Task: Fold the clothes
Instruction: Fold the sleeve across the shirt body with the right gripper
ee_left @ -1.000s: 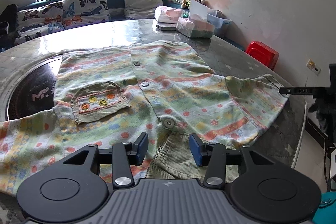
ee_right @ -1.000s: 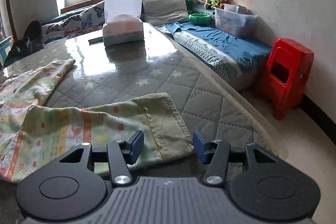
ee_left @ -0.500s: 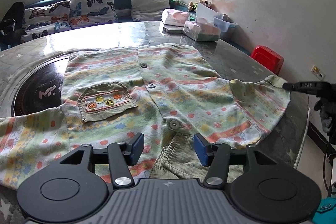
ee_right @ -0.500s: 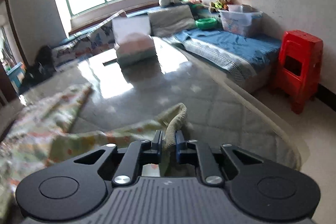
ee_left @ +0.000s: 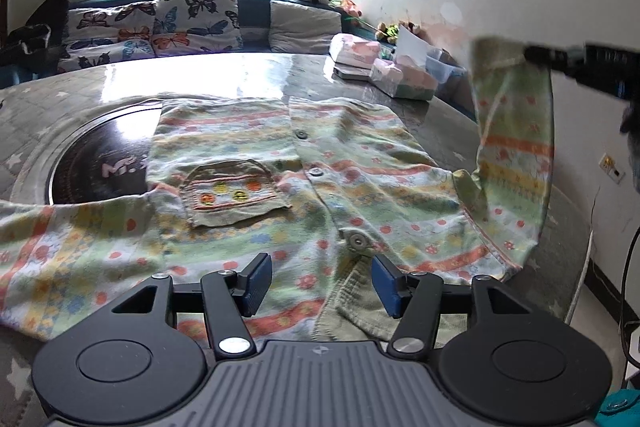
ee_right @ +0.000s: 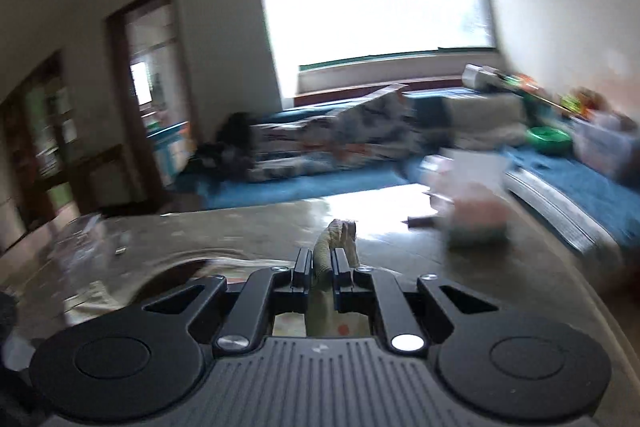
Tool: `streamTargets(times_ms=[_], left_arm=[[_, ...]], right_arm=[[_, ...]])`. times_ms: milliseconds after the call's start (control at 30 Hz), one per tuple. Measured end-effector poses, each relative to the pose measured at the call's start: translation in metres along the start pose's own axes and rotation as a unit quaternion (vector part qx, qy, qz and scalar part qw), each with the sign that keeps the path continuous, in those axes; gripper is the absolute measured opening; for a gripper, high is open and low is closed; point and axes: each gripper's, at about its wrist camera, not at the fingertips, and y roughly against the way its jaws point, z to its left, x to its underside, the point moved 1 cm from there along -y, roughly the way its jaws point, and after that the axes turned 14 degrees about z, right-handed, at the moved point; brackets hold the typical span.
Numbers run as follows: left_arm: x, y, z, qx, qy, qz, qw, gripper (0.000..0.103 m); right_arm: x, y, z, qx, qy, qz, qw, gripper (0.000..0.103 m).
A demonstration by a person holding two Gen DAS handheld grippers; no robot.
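garment: pale green knit child's cardigan [ee_left: 248, 163] with orange and yellow bands, buttons, a chest pocket; lies flat on the grey quilted round table [ee_left: 200, 75], centre of the left-wrist view
sleeve: right-side sleeve [ee_left: 516, 131] hangs lifted at right of frame, ribbed cuff [ee_right: 340, 235] pinched in the right gripper [ee_right: 321, 269], fingers nearly together on it
left gripper [ee_left: 318, 281]: fingers part-way apart and opening, blue pads [ee_left: 258, 281] over the collar area, nothing clamped between them
risk 1: thin pinch at the cuff edge, fast swing (right view blurred), cuff could slip out
risk 2: body not pinned, pull on the sleeve may drag the cardigan sideways or wrinkle it
risk 3: tissue boxes [ee_left: 402, 83] near the sleeve's path, could get brushed
change: a second ago the sleeve lay flat and the right fingers stood apart around the cuff; now clamped and raised. Left fingers wider than before.
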Motion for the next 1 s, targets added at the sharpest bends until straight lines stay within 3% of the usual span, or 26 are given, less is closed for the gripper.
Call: streamTargets(times_ms=[267, 467, 567, 700, 1000], left_arm=[[0.011, 0.013, 0.021, -0.004, 0.031, -0.019, 0.9993, 0.059], [0.016, 0.019, 0.036, -0.011, 0.053, -0.024, 0.9983, 0.06], [0.016, 0.022, 0.04, -0.017, 0.056, -0.025, 0.998, 0.06], [0.012, 0.027, 0.041, -0.02, 0.06, -0.032, 0.9975, 0.06], [-0.008, 0.011, 0.012, 0.007, 0.021, -0.025, 0.9995, 0.059]], right_arm=[[-0.022, -0.056, 0.097, -0.072, 0.11, 0.036, 0.991, 0.009], [-0.016, -0.079, 0.134, -0.113, 0.14, 0.067, 0.981, 0.017], [-0.015, -0.071, 0.132, -0.111, 0.144, 0.062, 0.981, 0.024], [-0.012, -0.069, 0.112, -0.087, 0.148, 0.078, 0.982, 0.025], [0.053, -0.101, 0.039, -0.013, 0.136, 0.201, 0.97, 0.026]])
